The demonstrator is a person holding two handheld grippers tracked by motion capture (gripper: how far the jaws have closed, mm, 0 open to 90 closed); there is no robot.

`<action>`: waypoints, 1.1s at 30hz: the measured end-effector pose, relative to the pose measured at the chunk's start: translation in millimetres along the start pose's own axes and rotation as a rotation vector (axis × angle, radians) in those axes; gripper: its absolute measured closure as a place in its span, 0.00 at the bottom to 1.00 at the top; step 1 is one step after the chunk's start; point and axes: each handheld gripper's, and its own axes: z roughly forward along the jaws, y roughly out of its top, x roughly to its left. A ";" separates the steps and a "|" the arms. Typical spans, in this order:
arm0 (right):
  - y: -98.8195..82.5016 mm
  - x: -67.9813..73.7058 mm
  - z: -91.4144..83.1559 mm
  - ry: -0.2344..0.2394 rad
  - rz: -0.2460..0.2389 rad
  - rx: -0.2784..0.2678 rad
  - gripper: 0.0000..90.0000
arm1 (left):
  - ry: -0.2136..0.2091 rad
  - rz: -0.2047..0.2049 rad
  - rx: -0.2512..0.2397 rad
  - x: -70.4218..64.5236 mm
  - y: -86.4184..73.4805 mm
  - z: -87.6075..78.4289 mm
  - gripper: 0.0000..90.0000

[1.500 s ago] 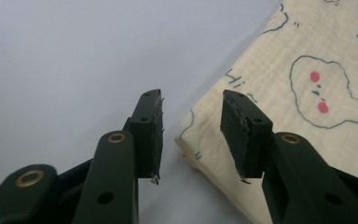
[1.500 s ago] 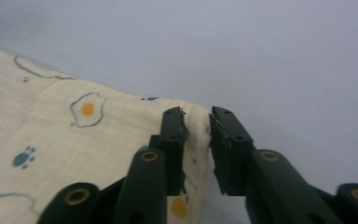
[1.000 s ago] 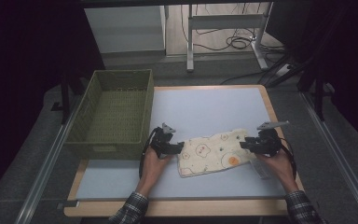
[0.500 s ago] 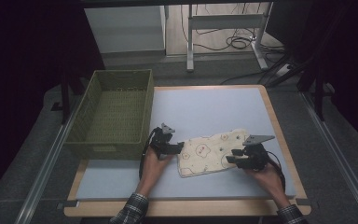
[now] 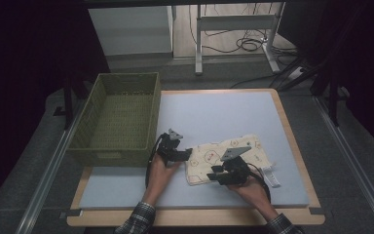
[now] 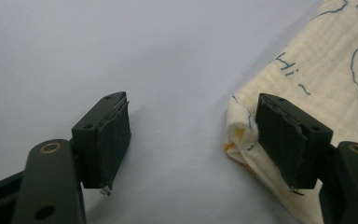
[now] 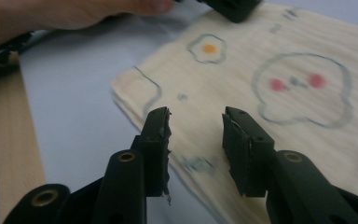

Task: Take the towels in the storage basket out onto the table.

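A pale grey mat (image 5: 214, 117) covers the wooden table (image 5: 292, 141). A green woven basket (image 5: 119, 117) stands on its left part. Right of the basket, near the front edge, a folded cream cloth (image 5: 209, 158) printed with faces and fried eggs lies flat. The left gripper (image 6: 193, 140) rests at the cloth's left corner, jaws apart, one pad against the fold. The right gripper (image 7: 196, 140) hovers over the cloth's near edge; its jaws have just been closing and stand parted, gripping nothing.
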 end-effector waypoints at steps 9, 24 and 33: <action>20.2 31.5 32.2 0.064 -0.070 0.027 0.71 | 0.000 0.001 0.000 0.1 0.0 0.0 0.30; 24.4 54.4 48.8 -0.071 -0.201 0.090 0.94 | -0.084 0.030 -0.018 -2.9 0.0 -2.2 0.68; 32.7 46.3 55.3 0.054 -0.065 0.015 0.95 | -0.032 -0.073 -0.088 -3.8 -5.3 -19.5 0.96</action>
